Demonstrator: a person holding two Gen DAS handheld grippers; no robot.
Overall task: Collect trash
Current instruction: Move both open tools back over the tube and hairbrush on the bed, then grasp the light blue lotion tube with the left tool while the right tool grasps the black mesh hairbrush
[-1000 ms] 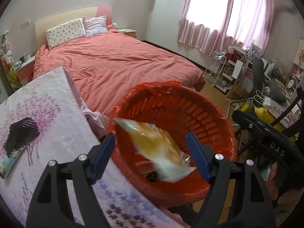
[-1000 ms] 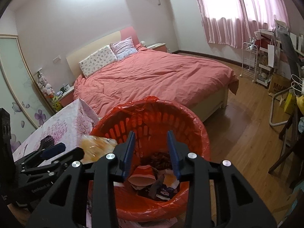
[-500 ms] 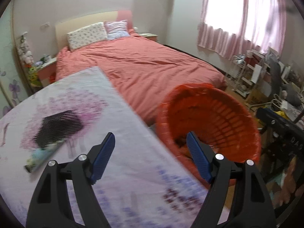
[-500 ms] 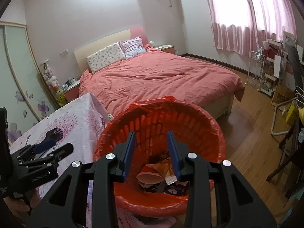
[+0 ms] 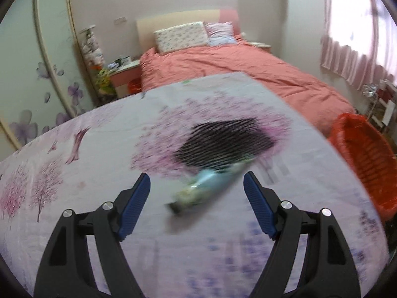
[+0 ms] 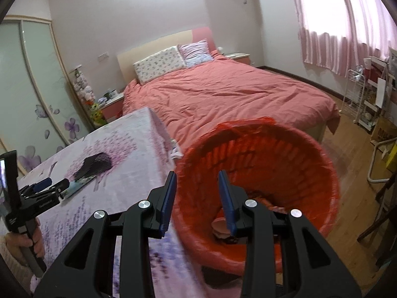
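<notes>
Left gripper point(image 5: 196, 188): hovered over the floral tablecloth point(image 5: 74, 173), fingers spread wide, nothing between them.
Trash on table: a pale blue-green wrapper point(image 5: 208, 186), blurred, possibly a snack packet, lay just ahead of the fingertips, touching a black striped packet point(image 5: 223, 144) beyond it.
Right gripper point(image 6: 197, 193): fingers part-way apart, gripping nothing, poised at the near rim of the basket.
Orange basket point(image 6: 310, 164): stood just beside the table edge, red bag lining it, scraps of trash point(image 6: 220, 226) at the bottom.
Bed point(image 6: 223, 94): behind both.
</notes>
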